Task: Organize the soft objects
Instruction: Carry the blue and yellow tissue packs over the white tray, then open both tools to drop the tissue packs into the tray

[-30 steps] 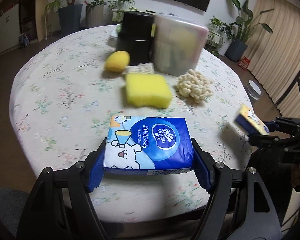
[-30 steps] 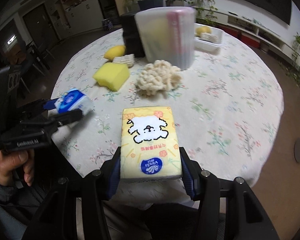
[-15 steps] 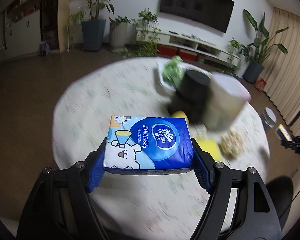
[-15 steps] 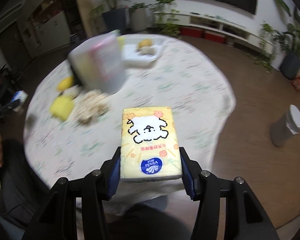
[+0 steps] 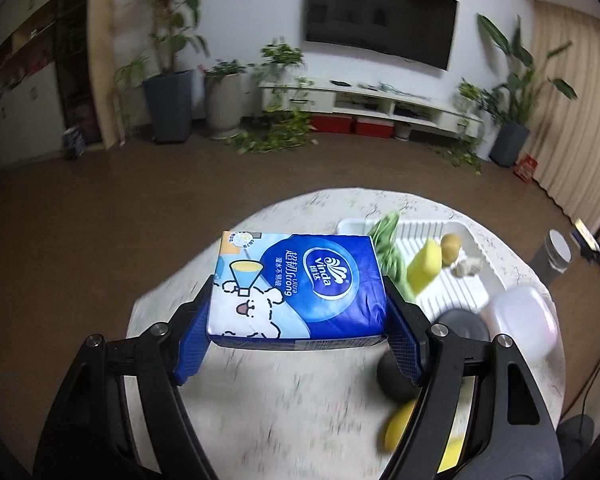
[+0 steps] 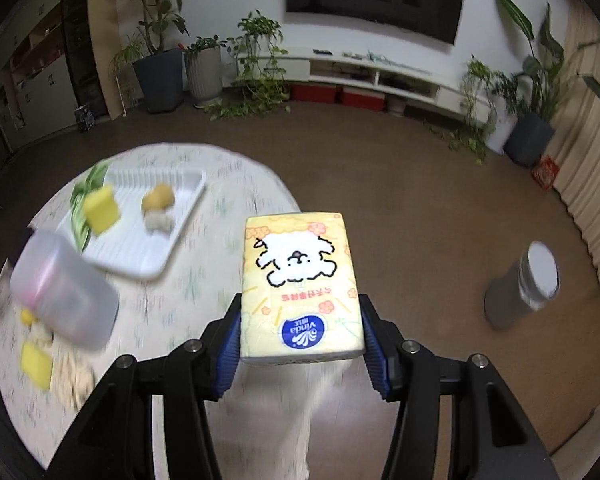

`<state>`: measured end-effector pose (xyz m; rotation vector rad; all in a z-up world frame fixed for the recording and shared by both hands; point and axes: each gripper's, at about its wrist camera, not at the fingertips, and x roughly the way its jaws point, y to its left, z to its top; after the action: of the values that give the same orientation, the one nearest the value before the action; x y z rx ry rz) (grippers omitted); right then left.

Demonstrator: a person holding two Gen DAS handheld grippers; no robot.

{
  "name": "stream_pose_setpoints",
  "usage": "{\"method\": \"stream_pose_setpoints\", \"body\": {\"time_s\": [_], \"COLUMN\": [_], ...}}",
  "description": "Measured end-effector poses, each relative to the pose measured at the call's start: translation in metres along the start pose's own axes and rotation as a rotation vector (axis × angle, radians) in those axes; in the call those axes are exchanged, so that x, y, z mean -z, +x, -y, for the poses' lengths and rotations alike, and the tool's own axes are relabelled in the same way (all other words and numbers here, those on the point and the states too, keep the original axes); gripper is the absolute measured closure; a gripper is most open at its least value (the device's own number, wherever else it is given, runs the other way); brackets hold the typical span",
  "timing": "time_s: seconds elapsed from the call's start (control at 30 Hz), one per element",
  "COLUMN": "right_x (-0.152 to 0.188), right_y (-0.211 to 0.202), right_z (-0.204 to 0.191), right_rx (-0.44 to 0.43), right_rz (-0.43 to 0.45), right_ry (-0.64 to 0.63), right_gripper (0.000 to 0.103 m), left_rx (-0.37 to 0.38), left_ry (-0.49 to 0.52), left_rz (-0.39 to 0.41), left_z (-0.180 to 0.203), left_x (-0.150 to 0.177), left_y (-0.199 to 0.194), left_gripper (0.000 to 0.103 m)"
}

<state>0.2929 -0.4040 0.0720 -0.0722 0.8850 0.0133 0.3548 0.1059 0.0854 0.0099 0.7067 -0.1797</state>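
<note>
My left gripper [image 5: 298, 322] is shut on a blue Vinda tissue pack [image 5: 298, 286] and holds it high above the round table [image 5: 260, 400]. My right gripper [image 6: 302, 330] is shut on a yellow tissue pack [image 6: 300, 284] with a white dog print, held above the table's right edge [image 6: 220, 272]. Below lie a yellow sponge [image 6: 36, 364], a beige knitted lump [image 6: 74, 376] and a yellow round object [image 5: 398, 428], all blurred.
A white tray [image 6: 140, 256] on the far side of the table holds a yellow block [image 6: 100, 208], a potato [image 6: 158, 200] and greens [image 5: 386, 236]. A translucent lidded container [image 6: 64, 300] and a black cylinder [image 5: 456, 328] stand on the table. A grey bin [image 6: 524, 288] stands on the floor to the right.
Both grippers have risen well above the table with their tissue packs and now look down over the table and across the room. The grips have not changed.
</note>
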Motion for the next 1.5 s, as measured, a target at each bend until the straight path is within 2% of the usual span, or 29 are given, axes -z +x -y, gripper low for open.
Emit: {"method": "stream_pose_setpoints", "body": {"time_s": [0.13, 0.27, 0.43, 0.67, 0.93, 1.13, 1.5], "right_x": [-0.047, -0.079, -0.101, -0.096, -0.079, -0.074, -0.064], "right_y": [0.028, 0.054, 0.088, 0.124, 0.146, 0.154, 0.171], "right_z": [-0.028, -0.056, -0.100, -0.159, -0.195, -0.203, -0.209], "right_rx": [-0.017, -0.054, -0.113, -0.220, -0.311, -0.329, -0.316], "right_rz": [0.015, 0.014, -0.007, -0.048, -0.077, -0.098, -0.135], "right_ry": [-0.057, -0.119, -0.225, -0.439, -0.569, -0.603, -0.631], "right_gripper": [0.048, 0.048, 0.048, 0.048, 0.047, 0.047, 0.047], "left_rx": [0.048, 0.090, 0.133, 0.160, 0.196, 0.212, 0.193], "left_ry": [0.064, 0.145, 0.229, 0.332, 0.396, 0.418, 0.414], "left_rz": [-0.016, -0.057, -0.128, -0.222, -0.280, -0.307, -0.336], "left_z": [0.025, 0.054, 0.088, 0.112, 0.119, 0.129, 0.127], "left_x": [-0.040, -0.069, -0.083, -0.074, -0.061, -0.051, -0.047], "left_y": [0.040, 0.076, 0.122, 0.166, 0.193, 0.204, 0.215], "left_gripper": [0.030, 0.030, 0.030, 0.030, 0.030, 0.030, 0.028]}}
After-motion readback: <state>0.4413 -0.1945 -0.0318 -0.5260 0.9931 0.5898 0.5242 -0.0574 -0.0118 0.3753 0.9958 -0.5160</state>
